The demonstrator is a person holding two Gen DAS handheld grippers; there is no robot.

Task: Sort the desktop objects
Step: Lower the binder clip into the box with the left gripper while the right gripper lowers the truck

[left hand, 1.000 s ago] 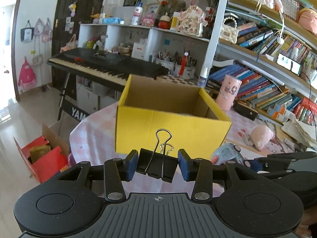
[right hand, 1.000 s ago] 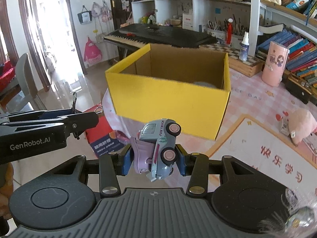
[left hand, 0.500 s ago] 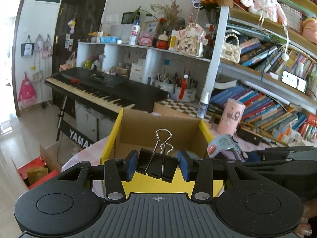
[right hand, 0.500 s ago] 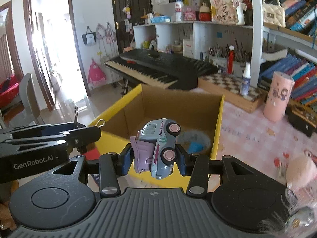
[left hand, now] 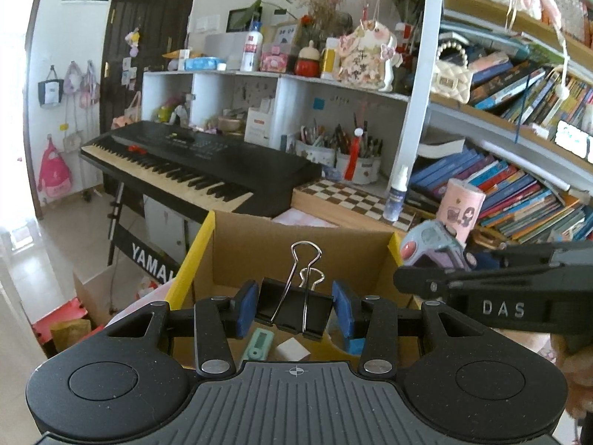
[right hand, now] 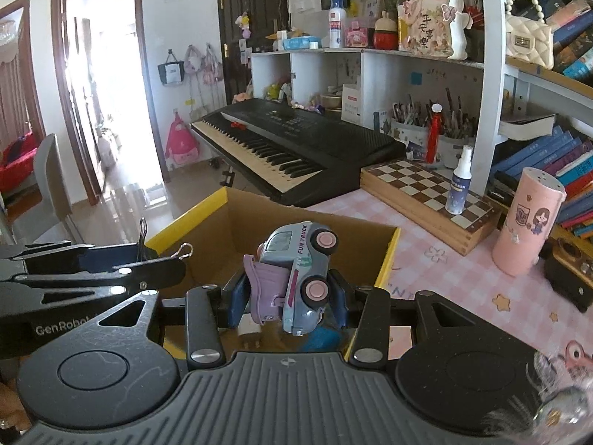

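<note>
A clip point(left hand: 292, 306) is clamped in the left claw point(left hand: 294, 311) and a toy truck point(right hand: 294, 278) in the right claw point(right hand: 287, 298), both held over the open box point(right hand: 385, 259) on the worktop point(right hand: 444, 285), presumably so that each can be dropped in.

We can't see most of the box point(left hand: 296, 244) floor, hidden behind both grippers. A white block point(left hand: 293, 348) and blue item point(right hand: 326, 337) show only partly; book point(left hand: 526, 200) titles unreadable.
</note>
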